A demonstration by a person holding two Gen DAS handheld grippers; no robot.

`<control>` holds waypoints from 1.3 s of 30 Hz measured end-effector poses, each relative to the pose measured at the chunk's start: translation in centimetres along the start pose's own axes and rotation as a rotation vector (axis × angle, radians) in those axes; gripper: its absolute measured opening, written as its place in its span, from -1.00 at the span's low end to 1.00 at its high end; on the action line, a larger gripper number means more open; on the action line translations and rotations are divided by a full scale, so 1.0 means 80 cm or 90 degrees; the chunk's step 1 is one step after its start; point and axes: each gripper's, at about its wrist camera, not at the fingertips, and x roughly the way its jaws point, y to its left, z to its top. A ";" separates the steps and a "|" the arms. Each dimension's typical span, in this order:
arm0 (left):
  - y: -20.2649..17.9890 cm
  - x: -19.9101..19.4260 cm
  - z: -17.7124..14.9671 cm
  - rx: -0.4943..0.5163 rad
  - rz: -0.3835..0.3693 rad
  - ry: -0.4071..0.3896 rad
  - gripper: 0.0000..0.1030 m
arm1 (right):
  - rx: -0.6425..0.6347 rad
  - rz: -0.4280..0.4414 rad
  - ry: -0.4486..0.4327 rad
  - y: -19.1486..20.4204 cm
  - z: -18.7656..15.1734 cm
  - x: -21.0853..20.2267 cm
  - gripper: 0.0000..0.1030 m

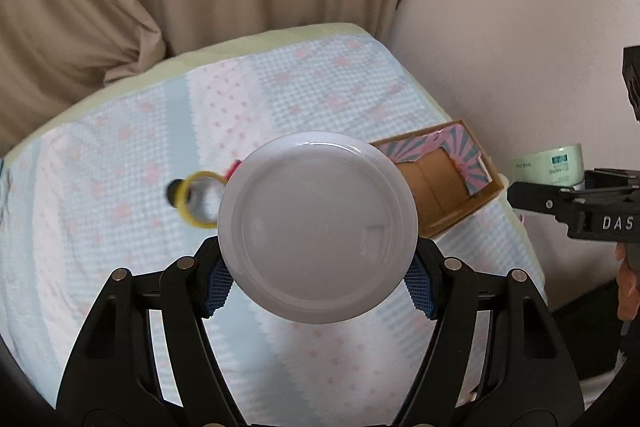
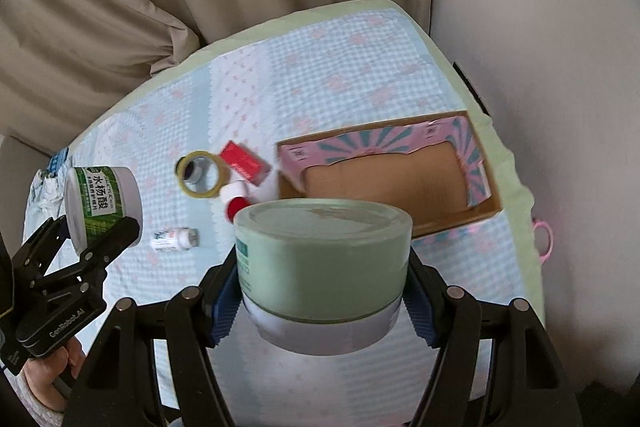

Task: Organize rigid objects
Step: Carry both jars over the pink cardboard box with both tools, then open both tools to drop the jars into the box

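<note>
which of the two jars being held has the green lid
The jar in the right gripper: its lid is pale green. The left gripper's jar is white with a green label.

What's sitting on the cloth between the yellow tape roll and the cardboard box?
In the right wrist view, a red box lies between the tape roll and the cardboard box, with a small red-and-white bottle just in front of it.
</note>
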 end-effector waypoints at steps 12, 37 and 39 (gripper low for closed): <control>-0.087 0.132 0.013 -0.048 0.008 0.089 0.32 | -0.043 -0.026 0.112 -0.141 0.053 0.098 0.28; -0.117 0.336 0.000 -0.090 0.025 0.250 0.84 | -0.049 0.023 0.247 -0.196 0.104 0.289 0.28; -0.116 0.324 0.007 -0.087 0.028 0.230 1.00 | -0.039 0.026 0.234 -0.197 0.106 0.290 0.34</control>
